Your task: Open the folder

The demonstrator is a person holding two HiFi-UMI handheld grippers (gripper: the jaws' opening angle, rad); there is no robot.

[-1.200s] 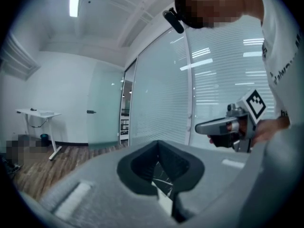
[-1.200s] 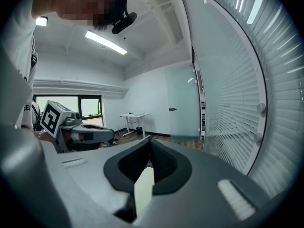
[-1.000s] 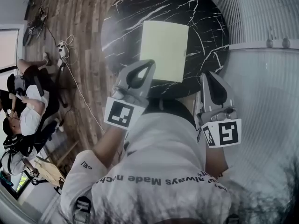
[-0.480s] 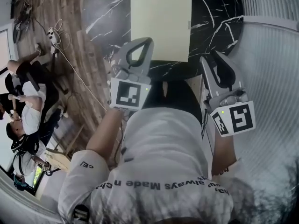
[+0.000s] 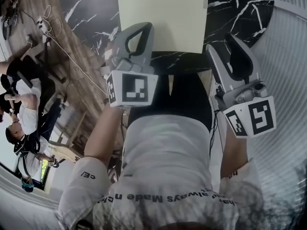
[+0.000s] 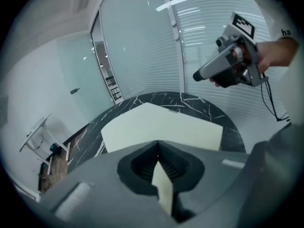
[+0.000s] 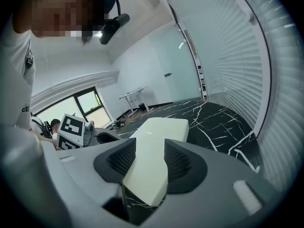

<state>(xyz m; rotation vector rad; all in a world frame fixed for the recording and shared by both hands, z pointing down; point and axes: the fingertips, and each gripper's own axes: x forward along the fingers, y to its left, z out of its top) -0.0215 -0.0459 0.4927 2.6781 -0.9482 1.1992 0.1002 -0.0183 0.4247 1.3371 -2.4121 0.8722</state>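
Observation:
A pale yellow folder (image 5: 163, 13) lies closed and flat on a round black marble table (image 5: 91, 8). Both grippers hover at the table's near edge, in front of the folder and apart from it. My left gripper (image 5: 146, 27) is shut, its tips meeting with nothing held; the folder (image 6: 161, 127) shows beyond them. My right gripper (image 5: 224, 43) is open, its jaws having just been opening, with nothing between them. Through that gap the folder (image 7: 161, 132) lies on the table (image 7: 218, 122). Each gripper shows in the other's view: the right gripper (image 6: 228, 65) and the left gripper (image 7: 76, 132).
A curved glass wall with blinds (image 5: 288, 42) runs along the table's right side. Seated people (image 5: 24, 114) and a cable (image 5: 62, 47) on the wooden floor are off to the left. A white desk (image 7: 133, 96) stands far back.
Both grippers have come down toward the table's near edge, and the folder now looks larger and closer. The right gripper's jaws have spread apart.

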